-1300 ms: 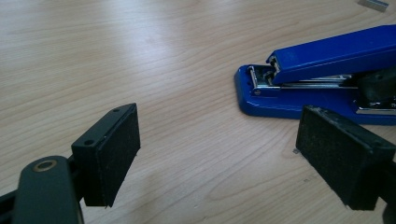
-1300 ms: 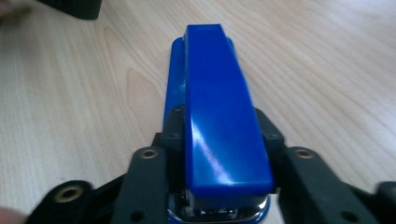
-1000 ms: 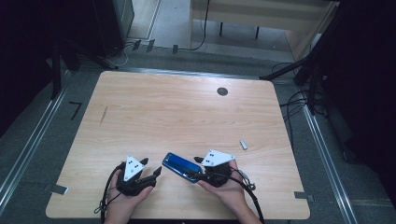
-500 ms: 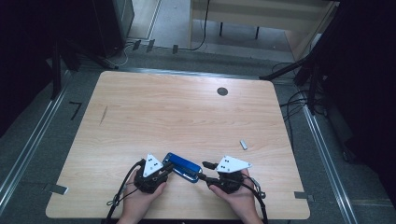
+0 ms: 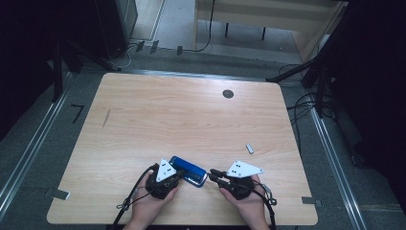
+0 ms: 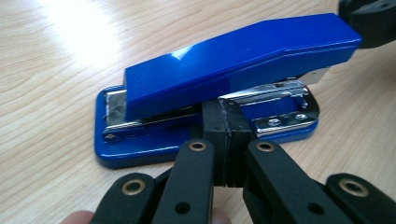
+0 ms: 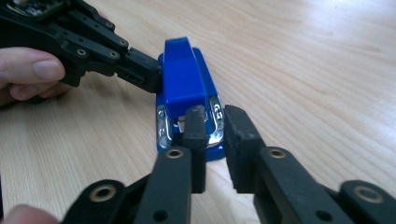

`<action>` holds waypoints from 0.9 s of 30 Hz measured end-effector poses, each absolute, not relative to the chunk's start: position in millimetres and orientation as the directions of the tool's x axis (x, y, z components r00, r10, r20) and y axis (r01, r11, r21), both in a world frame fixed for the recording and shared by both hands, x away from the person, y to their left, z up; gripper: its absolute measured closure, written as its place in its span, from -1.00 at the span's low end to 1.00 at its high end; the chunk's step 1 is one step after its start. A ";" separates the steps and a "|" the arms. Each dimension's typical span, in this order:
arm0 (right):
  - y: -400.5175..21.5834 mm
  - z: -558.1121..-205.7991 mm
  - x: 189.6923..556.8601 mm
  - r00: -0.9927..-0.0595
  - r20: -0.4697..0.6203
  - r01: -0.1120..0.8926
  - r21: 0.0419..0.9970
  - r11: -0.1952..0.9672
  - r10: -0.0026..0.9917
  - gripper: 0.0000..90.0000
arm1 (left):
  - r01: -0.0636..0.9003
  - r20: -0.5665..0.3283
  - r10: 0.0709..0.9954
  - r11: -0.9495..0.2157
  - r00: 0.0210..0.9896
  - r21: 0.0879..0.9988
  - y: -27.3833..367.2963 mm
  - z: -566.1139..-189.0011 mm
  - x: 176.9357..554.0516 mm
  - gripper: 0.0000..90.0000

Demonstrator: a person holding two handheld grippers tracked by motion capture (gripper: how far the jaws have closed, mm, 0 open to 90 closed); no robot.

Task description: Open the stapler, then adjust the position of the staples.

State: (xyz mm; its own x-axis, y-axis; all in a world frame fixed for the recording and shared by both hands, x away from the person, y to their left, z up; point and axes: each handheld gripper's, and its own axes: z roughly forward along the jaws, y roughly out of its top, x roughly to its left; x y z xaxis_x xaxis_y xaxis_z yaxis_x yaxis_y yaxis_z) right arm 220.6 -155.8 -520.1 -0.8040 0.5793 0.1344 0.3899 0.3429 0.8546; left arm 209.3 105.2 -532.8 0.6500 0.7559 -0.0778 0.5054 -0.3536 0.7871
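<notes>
The blue stapler (image 5: 188, 171) lies flat on the table (image 5: 191, 120), close to the near edge and about midway along it, its top arm down. My left claw (image 6: 227, 116) has just been closing and is now fully shut, pads pressed together with nothing between them. Its tip butts against the stapler's long side, just under the top arm. My right claw (image 7: 215, 121) sits at the stapler's nose. Its jaws have just been closing too, down to a narrow slit, and I see nothing pinched in that slit. So, as I judge it, the approach is done: both claws are at the stapler. Everything else is left, since neither claw holds it, it has not been lifted, and its arm is not pressed or opened
</notes>
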 end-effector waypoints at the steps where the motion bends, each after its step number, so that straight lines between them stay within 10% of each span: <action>1: -155.8 -520.1 220.6 -0.804 0.134 0.390 0.855 0.343 0.579 0.86 | 0.505 -0.078 0.756 -0.354 0.650 0.787 105.2 -532.8 209.3 1.00; 27: -141.0 -524.5 223.2 -0.815 0.146 0.424 0.810 0.405 0.561 1.00 | 0.522 -0.108 0.745 -0.348 0.658 0.779 98.8 -533.6 206.3 1.00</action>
State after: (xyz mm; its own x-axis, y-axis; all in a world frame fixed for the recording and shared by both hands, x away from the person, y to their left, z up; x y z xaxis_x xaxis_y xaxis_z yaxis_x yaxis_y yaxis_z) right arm 223.2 -141.0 -524.5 -0.8150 0.5607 0.1462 0.4241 0.4053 0.8098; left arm 206.3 98.8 -533.6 0.6580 0.7453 -0.1077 0.5217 -0.3480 0.7789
